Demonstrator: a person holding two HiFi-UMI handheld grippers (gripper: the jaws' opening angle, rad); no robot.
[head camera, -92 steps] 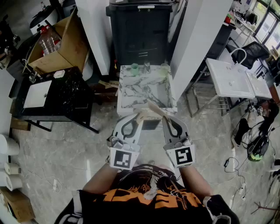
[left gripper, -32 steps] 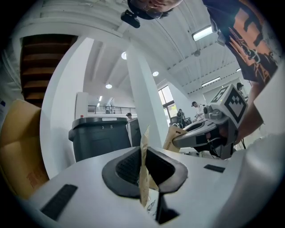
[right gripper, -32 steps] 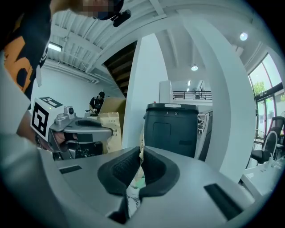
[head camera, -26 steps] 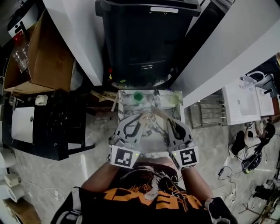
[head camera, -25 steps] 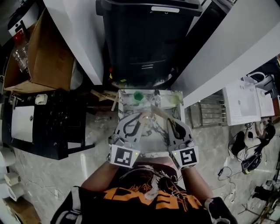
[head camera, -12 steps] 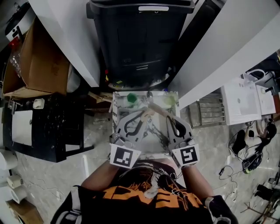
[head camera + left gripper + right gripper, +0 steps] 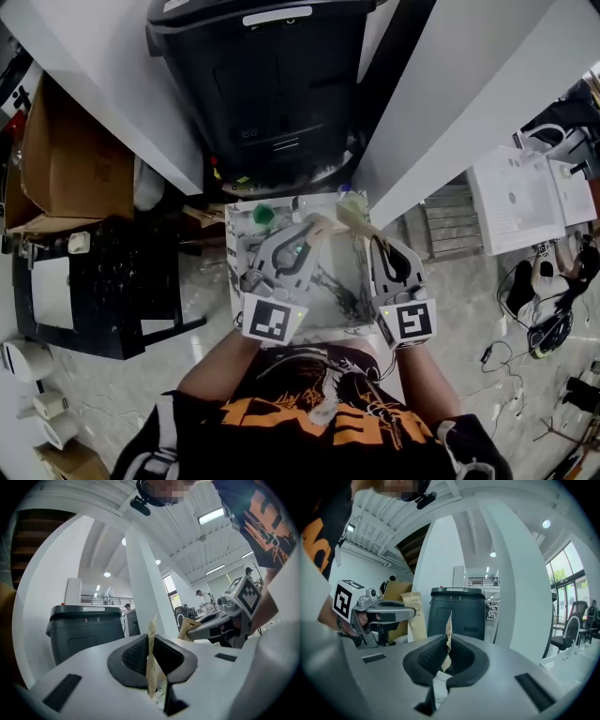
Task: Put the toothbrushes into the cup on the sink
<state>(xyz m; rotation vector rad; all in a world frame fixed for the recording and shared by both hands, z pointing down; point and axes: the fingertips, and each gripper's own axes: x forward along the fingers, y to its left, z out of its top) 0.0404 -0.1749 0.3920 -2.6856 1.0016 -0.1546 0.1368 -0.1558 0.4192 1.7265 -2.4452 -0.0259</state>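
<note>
A marble sink [image 7: 343,292] lies below both grippers in the head view. On its far rim stand a green cup [image 7: 263,215] and a paler cup [image 7: 350,199]. My left gripper [image 7: 313,226] is shut on a toothbrush in a brown paper packet [image 7: 151,654], which sticks up between the pads. My right gripper [image 7: 362,231] is shut on a second paper-wrapped toothbrush [image 7: 447,641]. Both packets point toward the sink's far edge. In the left gripper view the right gripper [image 7: 189,633] shows with its packet [image 7: 186,626], and the right gripper view shows the left gripper [image 7: 414,612] the same way.
A tall black bin [image 7: 272,84] stands right behind the sink between two white pillars [image 7: 441,103]. To the left are a cardboard box [image 7: 75,159] and a black table [image 7: 103,281]. White basins [image 7: 516,192] and cables lie on the floor at the right.
The sink has come closer and now lies under both grippers. Both grippers have moved forward toward its far rim with their packets still held.
</note>
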